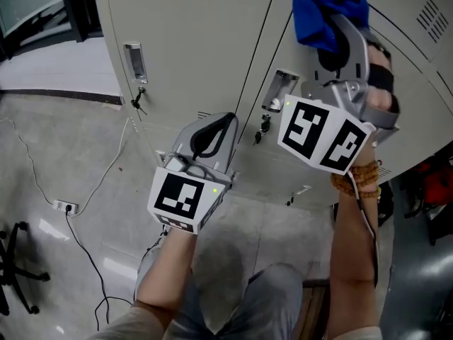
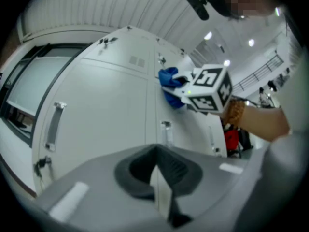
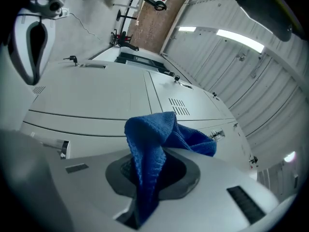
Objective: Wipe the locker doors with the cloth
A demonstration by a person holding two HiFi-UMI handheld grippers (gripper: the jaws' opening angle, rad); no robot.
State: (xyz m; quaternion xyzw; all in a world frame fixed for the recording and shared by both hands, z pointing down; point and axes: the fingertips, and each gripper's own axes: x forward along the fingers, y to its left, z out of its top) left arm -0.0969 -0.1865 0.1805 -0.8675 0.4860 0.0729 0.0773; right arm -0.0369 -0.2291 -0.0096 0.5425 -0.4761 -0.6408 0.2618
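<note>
Pale grey locker doors (image 1: pixel 191 41) fill the top of the head view. My right gripper (image 1: pixel 338 28) is shut on a blue cloth (image 1: pixel 322 7), held up against a door at the upper right. In the right gripper view the cloth (image 3: pixel 155 144) hangs bunched from between the jaws, with locker doors (image 3: pixel 96 98) behind it. My left gripper (image 1: pixel 221 122) is lower, in front of the seam between two doors, shut and holding nothing. From the left gripper view the shut jaws (image 2: pixel 157 166) face the doors (image 2: pixel 106 110), and the cloth (image 2: pixel 169 85) shows further along.
Door handles (image 1: pixel 134 62) (image 1: pixel 279 89) with hanging keys (image 1: pixel 263 126) stick out from the lockers. A power strip (image 1: pixel 65 206) with cables lies on the floor at left, near a chair base (image 1: pixel 18 275). Something red (image 1: pixel 433 179) sits at the right edge.
</note>
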